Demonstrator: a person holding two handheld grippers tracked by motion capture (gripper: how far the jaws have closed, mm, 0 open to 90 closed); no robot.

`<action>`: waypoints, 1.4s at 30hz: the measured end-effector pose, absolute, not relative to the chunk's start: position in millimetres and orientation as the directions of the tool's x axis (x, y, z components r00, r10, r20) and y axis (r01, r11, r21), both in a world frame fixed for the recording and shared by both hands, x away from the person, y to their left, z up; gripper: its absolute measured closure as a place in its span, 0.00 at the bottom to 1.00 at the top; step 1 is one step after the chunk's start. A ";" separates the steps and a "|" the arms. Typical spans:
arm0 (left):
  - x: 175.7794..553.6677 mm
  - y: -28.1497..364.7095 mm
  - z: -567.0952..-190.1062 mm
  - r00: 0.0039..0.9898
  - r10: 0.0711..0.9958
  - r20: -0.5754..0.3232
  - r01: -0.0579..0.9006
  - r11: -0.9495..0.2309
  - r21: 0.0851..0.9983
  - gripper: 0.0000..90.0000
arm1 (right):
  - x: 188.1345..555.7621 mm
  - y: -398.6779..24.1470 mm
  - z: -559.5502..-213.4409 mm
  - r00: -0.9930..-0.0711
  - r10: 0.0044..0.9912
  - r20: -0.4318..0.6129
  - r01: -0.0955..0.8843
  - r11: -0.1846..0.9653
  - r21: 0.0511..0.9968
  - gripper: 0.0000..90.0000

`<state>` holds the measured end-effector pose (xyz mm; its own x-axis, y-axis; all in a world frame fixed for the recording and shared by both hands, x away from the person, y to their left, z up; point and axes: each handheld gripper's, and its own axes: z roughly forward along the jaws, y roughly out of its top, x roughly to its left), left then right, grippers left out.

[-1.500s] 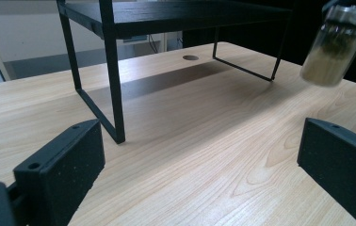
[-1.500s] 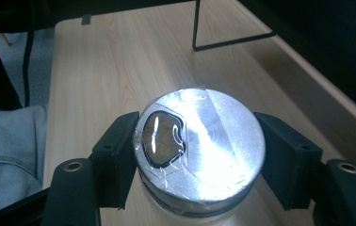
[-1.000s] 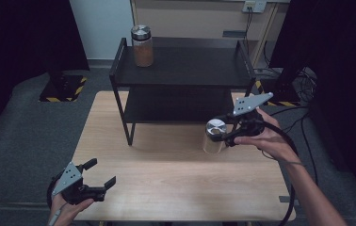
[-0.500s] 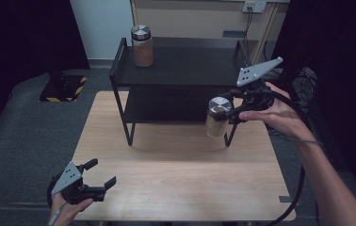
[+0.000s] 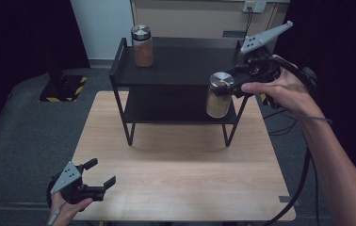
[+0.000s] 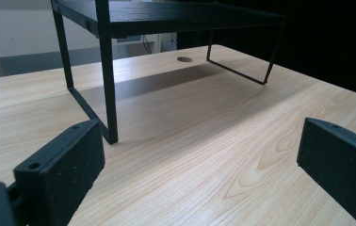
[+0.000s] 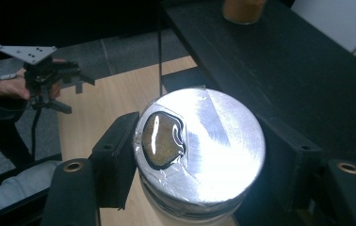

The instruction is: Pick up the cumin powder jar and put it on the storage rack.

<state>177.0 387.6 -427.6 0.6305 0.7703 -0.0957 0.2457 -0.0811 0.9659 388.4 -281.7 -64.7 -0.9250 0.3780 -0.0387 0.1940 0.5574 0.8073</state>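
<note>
Right gripper (image 5: pixel 227 88) clamps our silver-lidded jar (image 5: pixel 218 96) beside the black shelf (image 5: pixel 185 66). We judge it mid-carry; next we set it on top, near the other jar (image 5: pixel 142 45).

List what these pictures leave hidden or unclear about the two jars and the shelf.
- Held jar: in the right gripper view its lid covers the contents, and the bottom edge cuts off its body.
- Shelf jar: top cut off by the upper edge of that view.
- Shelf: lower tier in shadow in the high view.
</note>
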 end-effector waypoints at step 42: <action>179.3 387.4 -428.2 0.645 0.759 -0.096 0.256 -0.096 0.962 0.00 | 473.1 -262.3 -42.8 -0.653 0.757 -0.024 0.434 0.400 0.807 0.39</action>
